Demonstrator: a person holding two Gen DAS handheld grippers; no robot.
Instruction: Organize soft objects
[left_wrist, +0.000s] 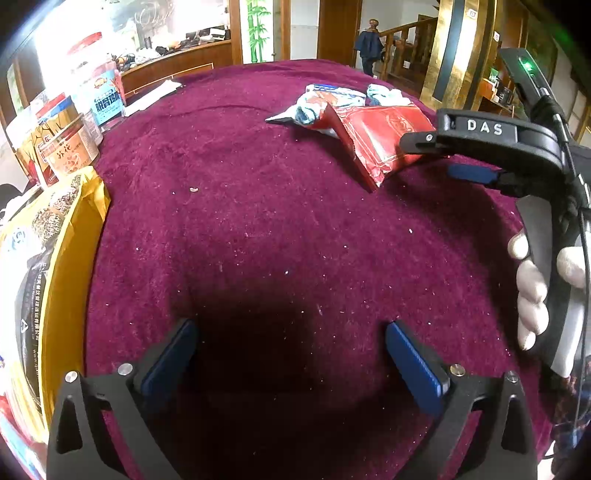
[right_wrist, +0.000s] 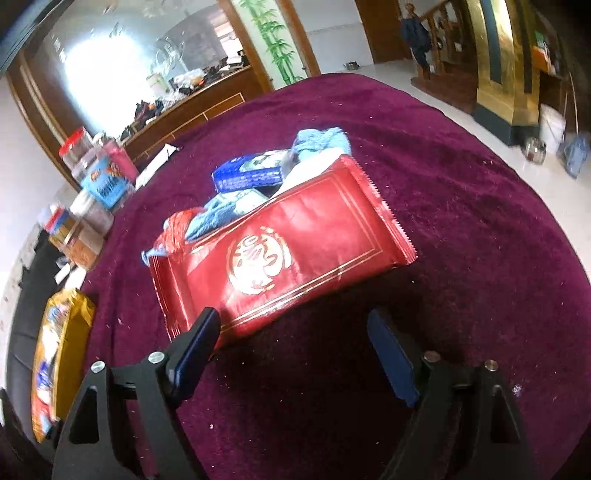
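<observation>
A red foil packet (right_wrist: 295, 236) with a gold emblem lies tilted on the maroon tablecloth (right_wrist: 480, 240), leaning on a pile. In that pile are a blue packet (right_wrist: 247, 173) and light blue cloths (right_wrist: 321, 142). My right gripper (right_wrist: 293, 317) is open just in front of the red packet; the packet's near corner is beside the left fingertip (right_wrist: 207, 325), and the right finger stands apart from it. In the left wrist view the red packet (left_wrist: 384, 140) and the right gripper (left_wrist: 428, 158) show at the upper right. My left gripper (left_wrist: 291, 328) is open over bare cloth, with nothing between its fingers.
A yellow snack bag (left_wrist: 74, 240) lies at the table's left edge, close to my left gripper. Several jars and tins (left_wrist: 99, 85) stand at the far left. A gloved hand (left_wrist: 532, 288) holds the right gripper. Bare cloth (left_wrist: 258, 184) spans the middle.
</observation>
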